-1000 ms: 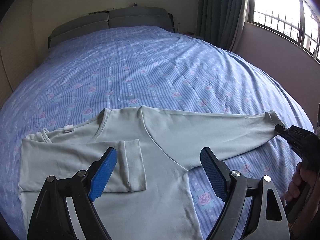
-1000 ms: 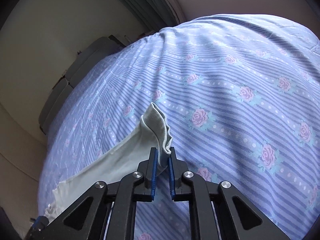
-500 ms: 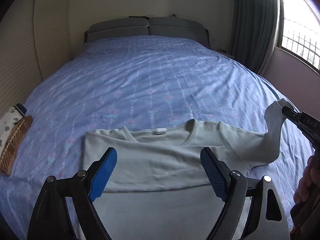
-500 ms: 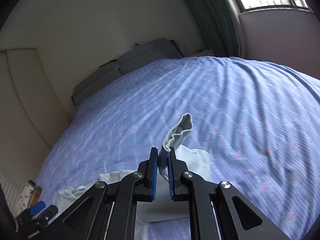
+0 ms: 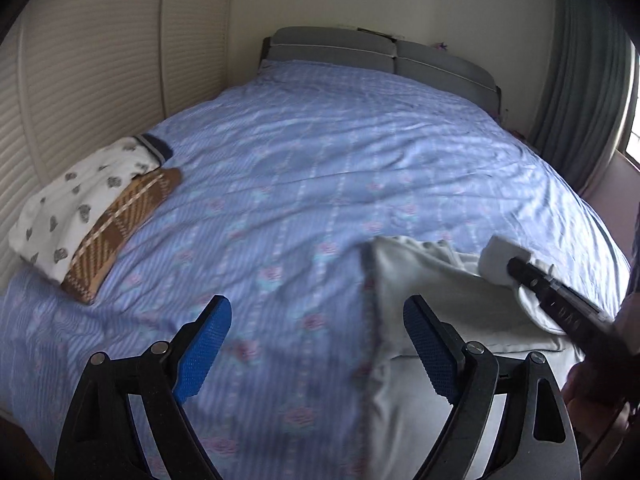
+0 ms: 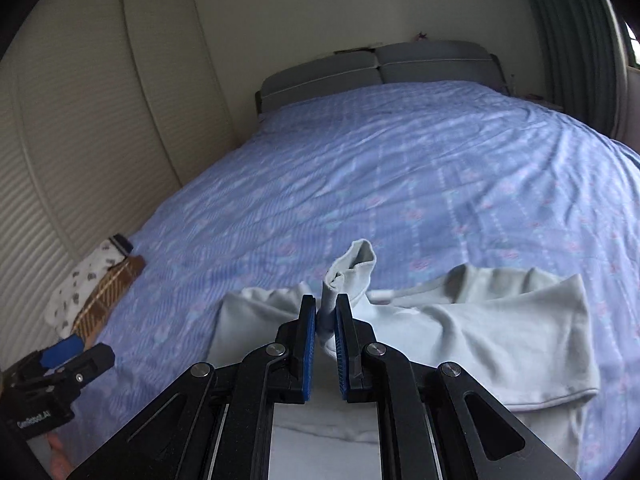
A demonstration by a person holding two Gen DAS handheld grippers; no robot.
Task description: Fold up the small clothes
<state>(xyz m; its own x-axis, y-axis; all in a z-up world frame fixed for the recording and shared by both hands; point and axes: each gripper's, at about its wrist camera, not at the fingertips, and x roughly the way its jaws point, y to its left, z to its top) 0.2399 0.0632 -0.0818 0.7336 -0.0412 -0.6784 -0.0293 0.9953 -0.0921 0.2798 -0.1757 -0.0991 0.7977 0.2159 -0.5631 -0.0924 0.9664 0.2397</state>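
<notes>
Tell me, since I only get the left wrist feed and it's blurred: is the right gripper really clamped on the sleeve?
Observer: Yes. The right gripper is shut on the sleeve cuff, with cloth pinched between its pads.
Operator: How much cuff is past the tips?
Observer: A crumpled tube of it stands up beyond them.
Operator: And the shirt on the side away from me?
Observer: There the shirt bunches in a raised fold, not flat.
</notes>
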